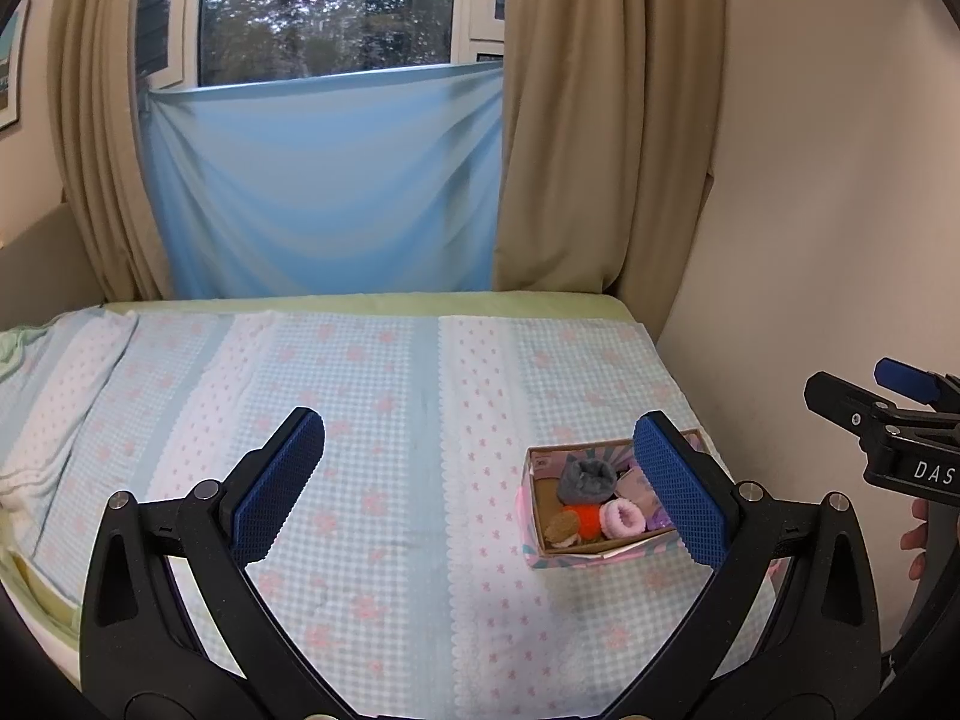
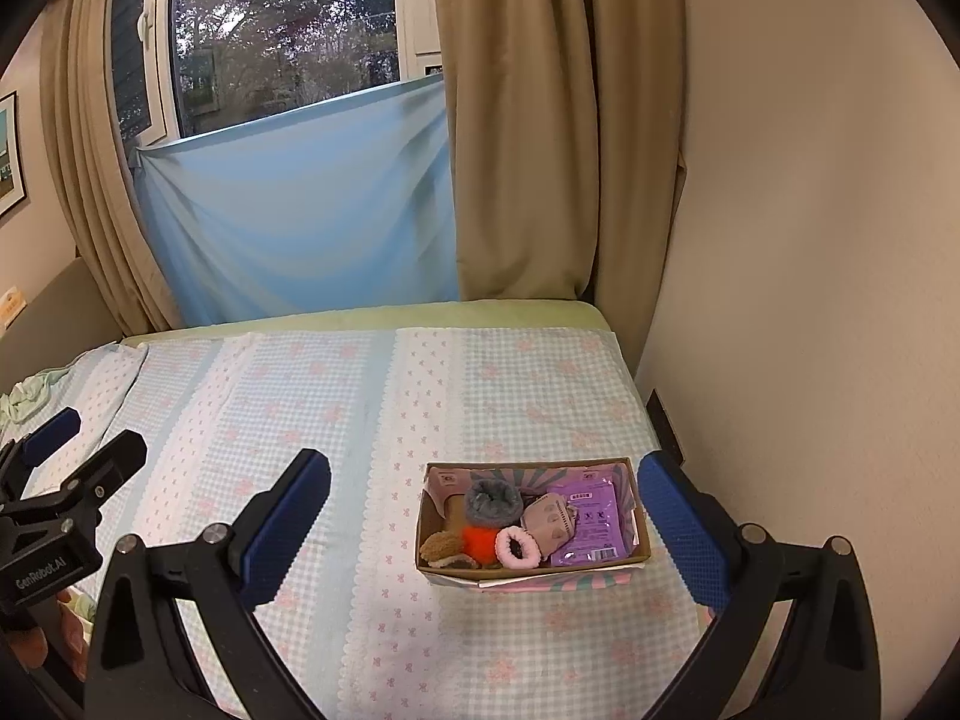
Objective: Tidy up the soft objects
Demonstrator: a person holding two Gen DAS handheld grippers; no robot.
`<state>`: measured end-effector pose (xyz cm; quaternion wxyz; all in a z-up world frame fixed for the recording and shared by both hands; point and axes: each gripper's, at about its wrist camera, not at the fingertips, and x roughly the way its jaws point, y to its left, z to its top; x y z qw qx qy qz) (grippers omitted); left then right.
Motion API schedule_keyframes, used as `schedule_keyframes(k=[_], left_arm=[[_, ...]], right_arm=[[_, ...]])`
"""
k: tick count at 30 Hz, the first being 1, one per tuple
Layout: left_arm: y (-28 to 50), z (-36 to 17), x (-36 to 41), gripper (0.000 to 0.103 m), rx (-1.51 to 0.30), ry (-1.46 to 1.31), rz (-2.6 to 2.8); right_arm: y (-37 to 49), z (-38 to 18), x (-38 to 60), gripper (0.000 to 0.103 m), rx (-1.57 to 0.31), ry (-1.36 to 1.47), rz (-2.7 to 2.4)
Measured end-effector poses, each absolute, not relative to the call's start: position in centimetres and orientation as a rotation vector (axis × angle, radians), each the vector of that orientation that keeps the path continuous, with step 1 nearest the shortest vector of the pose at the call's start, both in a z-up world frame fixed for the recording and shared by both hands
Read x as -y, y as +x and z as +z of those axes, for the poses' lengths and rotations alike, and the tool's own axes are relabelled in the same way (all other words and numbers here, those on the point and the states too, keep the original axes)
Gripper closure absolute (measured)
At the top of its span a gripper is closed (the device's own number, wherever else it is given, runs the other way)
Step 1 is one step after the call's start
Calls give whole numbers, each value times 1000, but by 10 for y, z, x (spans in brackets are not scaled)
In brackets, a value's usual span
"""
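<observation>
Both wrist cameras look forward and slightly down across the bed toward the window, from just behind their own fingers. The right view sits nearer the box; both share box, bedspread and curtains.

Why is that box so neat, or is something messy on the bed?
Nothing stands out. The cardboard box sits flat on the checked bedspread, and the fluffy scrunchies, grey, orange and pink, lie inside with the purple packet. Nothing has spilled. Both tools are open and hold nothing.
</observation>
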<state>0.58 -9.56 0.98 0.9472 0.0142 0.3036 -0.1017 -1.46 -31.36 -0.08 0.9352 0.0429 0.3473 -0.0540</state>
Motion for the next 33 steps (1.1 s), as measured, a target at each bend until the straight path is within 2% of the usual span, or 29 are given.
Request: schedule_keyframes(k=[33], left_arm=[[5,12,100,0,-598,31,-186]], right_arm=[[-10,4,320,1,-690,76,-110]])
